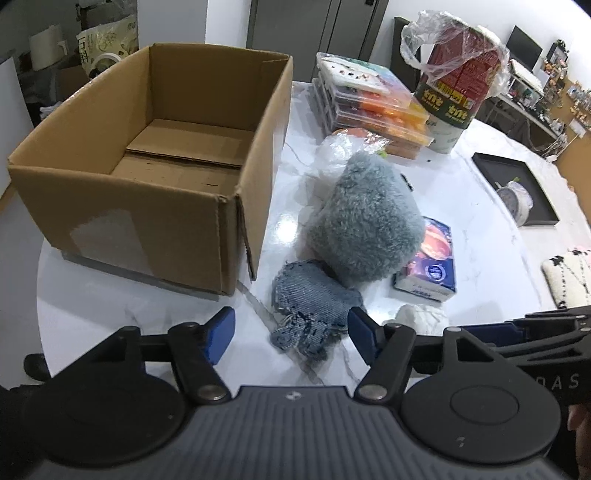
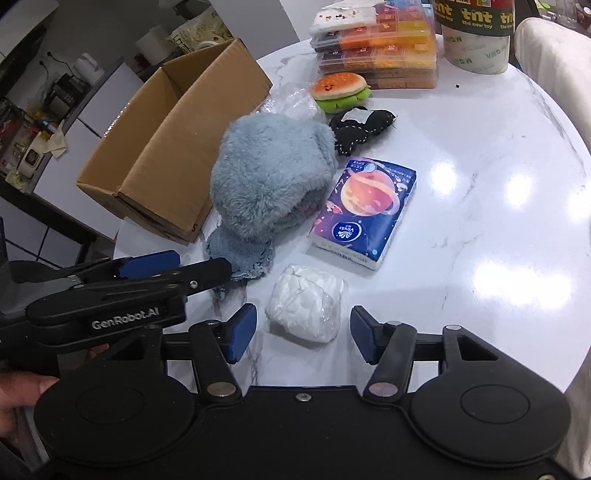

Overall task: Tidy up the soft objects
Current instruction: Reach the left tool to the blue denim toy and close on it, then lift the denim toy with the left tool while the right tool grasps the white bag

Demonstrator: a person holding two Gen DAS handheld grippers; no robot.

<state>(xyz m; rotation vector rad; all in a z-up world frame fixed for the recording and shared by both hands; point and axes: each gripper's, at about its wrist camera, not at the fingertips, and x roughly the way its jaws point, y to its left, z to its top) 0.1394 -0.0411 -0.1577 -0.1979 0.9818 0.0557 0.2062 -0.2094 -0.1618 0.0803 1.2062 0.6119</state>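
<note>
A grey furry plush [image 1: 364,218] [image 2: 269,173] lies on the white marble table beside an open, empty cardboard box [image 1: 155,166] [image 2: 170,147]. A frayed denim piece [image 1: 314,306] [image 2: 240,254] lies in front of the plush. My left gripper [image 1: 291,334] is open, its blue pads either side of the denim's near end. My right gripper [image 2: 303,332] is open around a white wrapped soft bundle [image 2: 304,308] [image 1: 423,317]. A tissue pack [image 2: 364,210] [image 1: 430,258], a burger plush [image 2: 340,90] and a black soft toy [image 2: 360,125] lie further back.
Stacked clear boxes of coloured parts [image 2: 380,48] [image 1: 369,103] and a wrapped tnt roll [image 1: 456,85] [image 2: 476,33] stand at the back. A black tray [image 1: 517,188] and a white knitted item [image 1: 569,277] lie at the right. The left gripper's body [image 2: 110,291] shows in the right wrist view.
</note>
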